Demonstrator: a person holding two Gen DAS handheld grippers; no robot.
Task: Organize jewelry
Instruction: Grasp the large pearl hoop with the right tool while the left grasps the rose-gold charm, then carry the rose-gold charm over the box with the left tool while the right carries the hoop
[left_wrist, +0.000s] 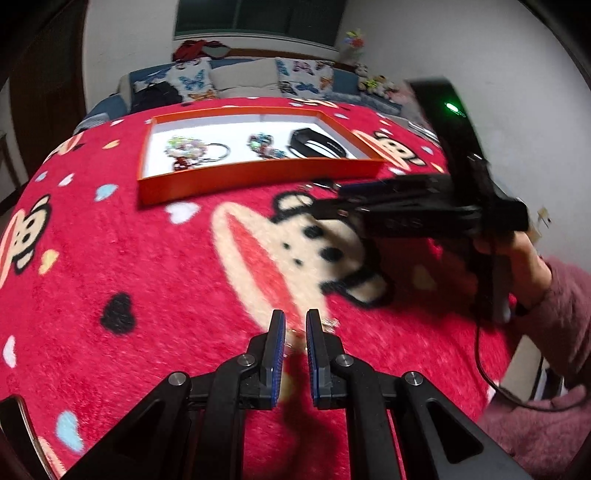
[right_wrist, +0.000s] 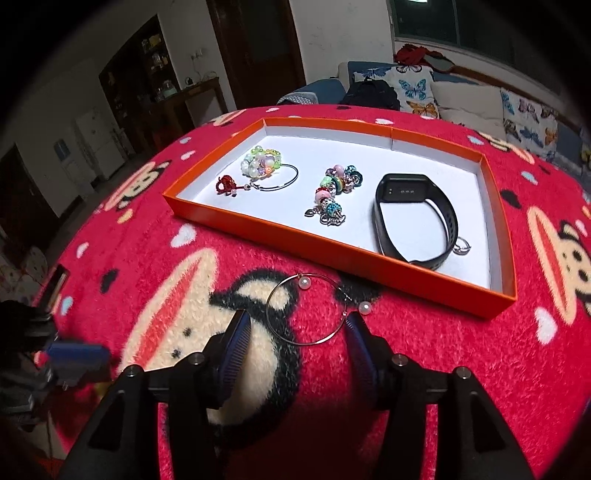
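Looking down at a red monkey blanket with an orange tray sitting on it. Already in the tray, left to right from the right wrist view: a beaded bracelet with a red knot charm, a bunch of colourful charm beads, a black fitness band, and touching the band's near end a tiny silver ring.

Outside the tray, flat on the blanket just in front of its near wall: a thin wire hoop with two pearls on it. Right gripper angled down over it with jaws standing wide apart, one fingertip on each side of the hoop's near half, not pinching it. Hard to say if the right fingertip touches the wire.

Left gripper nearer the blanket's edge, well back from the tray, jaws pulled together. Something small and shiny right at its tips, too blurry to say whether gripped. Hand in a pink sleeve on the right gripper's handle.
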